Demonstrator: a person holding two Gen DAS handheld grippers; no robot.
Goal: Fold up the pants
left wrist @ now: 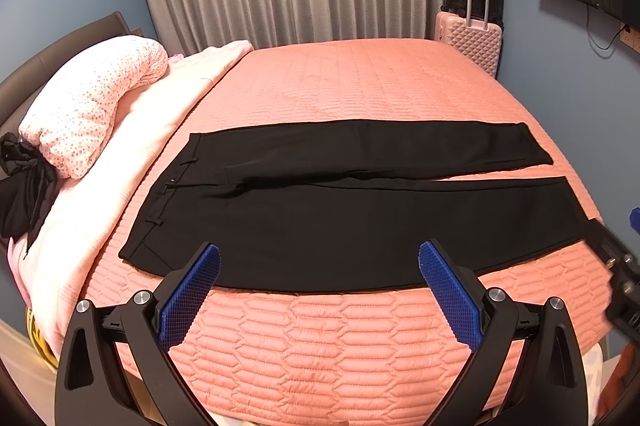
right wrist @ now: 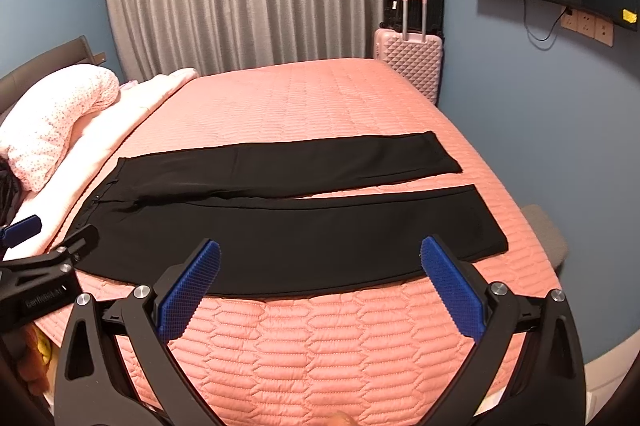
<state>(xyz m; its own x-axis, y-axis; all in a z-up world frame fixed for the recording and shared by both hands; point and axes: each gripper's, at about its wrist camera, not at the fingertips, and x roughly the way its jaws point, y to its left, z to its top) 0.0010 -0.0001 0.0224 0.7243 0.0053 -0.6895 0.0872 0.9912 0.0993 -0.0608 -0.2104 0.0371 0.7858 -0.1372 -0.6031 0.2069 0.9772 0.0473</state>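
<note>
Black pants (left wrist: pixel 340 209) lie flat on the pink quilted bed (left wrist: pixel 340 85), waistband at nine o'clock; left gripper (left wrist: pixel 319 266) and right gripper (right wrist: pixel 320 262) hover wide, empty.

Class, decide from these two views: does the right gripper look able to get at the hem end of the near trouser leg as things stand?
Probably yes. The right gripper is open and holds nothing, and the near leg's hem lies flat on the pink quilt, with nothing lying on it or between it and the gripper.
</note>
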